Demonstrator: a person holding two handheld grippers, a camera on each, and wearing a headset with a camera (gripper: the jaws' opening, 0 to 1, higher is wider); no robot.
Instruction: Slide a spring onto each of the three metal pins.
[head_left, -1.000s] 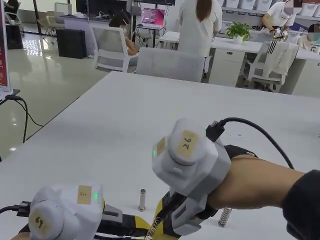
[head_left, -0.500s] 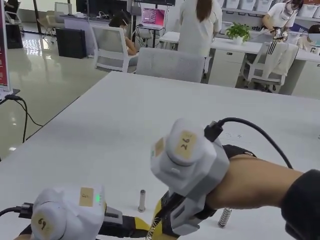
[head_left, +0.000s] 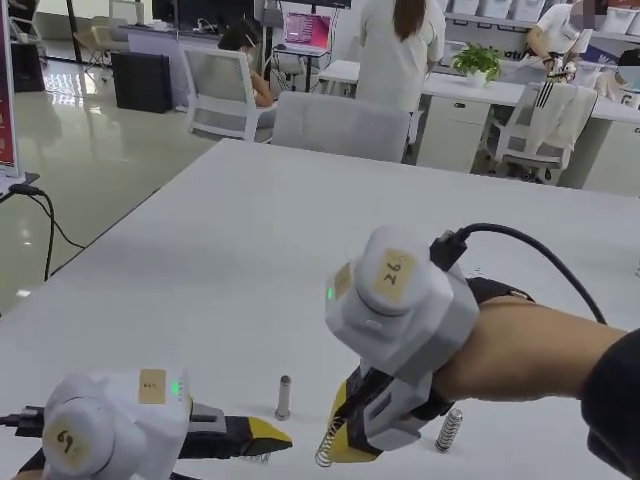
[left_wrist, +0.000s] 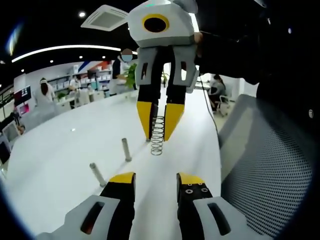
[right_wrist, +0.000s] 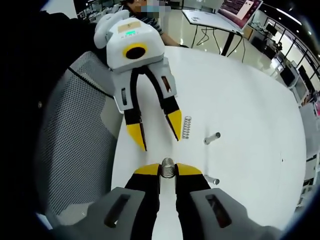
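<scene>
Right gripper view: a spring (right_wrist: 168, 169) is gripped near the pin (right_wrist: 212, 137) by the right hand-held gripper (left_wrist: 159, 131); lowered tilted, it could be jammed.

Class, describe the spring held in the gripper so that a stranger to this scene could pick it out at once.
Start at the white table, near the edge closest to the person, where the right gripper points down. The spring is the one pinched between that gripper's yellow tips; the other spring sits loose on the table, gripped by nothing.

left to right on table (head_left: 300, 220): pin (head_left: 284, 397); held spring (head_left: 326, 442); other spring (head_left: 449, 429)
</scene>
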